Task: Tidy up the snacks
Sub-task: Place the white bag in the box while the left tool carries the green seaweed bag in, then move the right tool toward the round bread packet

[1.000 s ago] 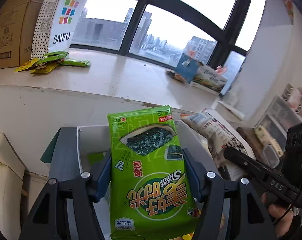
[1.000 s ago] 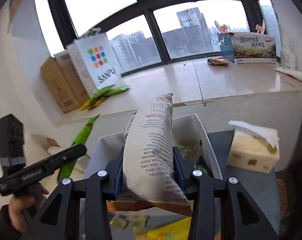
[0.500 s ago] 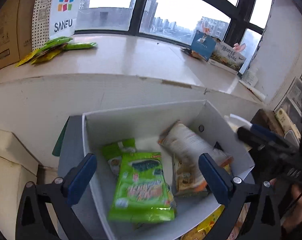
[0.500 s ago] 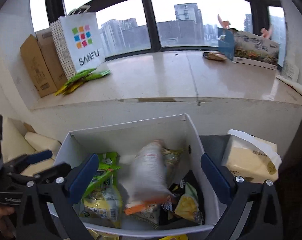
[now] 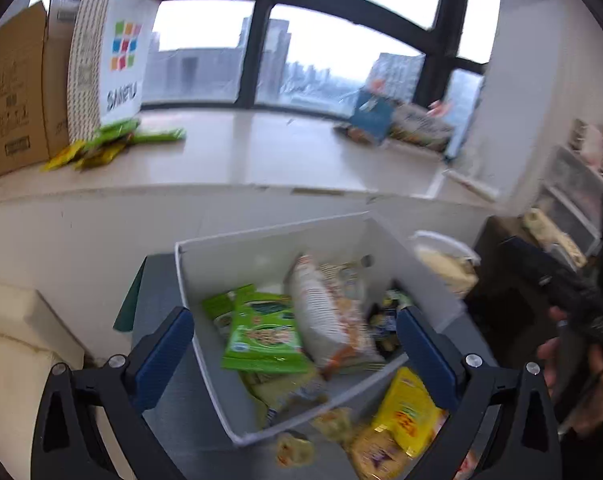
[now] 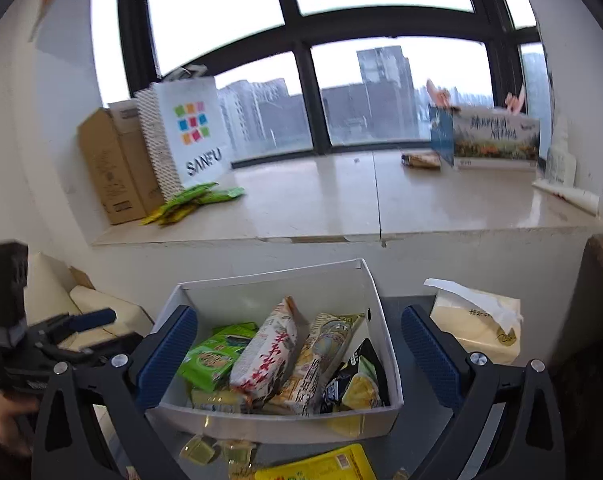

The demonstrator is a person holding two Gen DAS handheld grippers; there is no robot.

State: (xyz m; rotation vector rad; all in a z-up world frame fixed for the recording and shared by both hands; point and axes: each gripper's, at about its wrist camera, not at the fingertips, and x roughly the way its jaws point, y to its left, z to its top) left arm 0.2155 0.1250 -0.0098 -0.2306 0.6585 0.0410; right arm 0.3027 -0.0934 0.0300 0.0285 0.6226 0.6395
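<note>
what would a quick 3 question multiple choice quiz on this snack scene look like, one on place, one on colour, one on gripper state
1. Where is the green seaweed pack?
A. on the windowsill
B. inside the white box
C. held in a gripper

2. What colour is the large flat packet lying in front of the box?
A. yellow
B. red
C. blue

3. How do the left gripper and right gripper stand?
A. both shut on snacks
B. only the left is open
C. both open and empty

Answers:
1 B, it lies among the other packs between the box walls.
2 A, the right wrist view shows it yellow near the bottom edge.
3 C, each view shows the blue pads spread wide with nothing between them.
</note>
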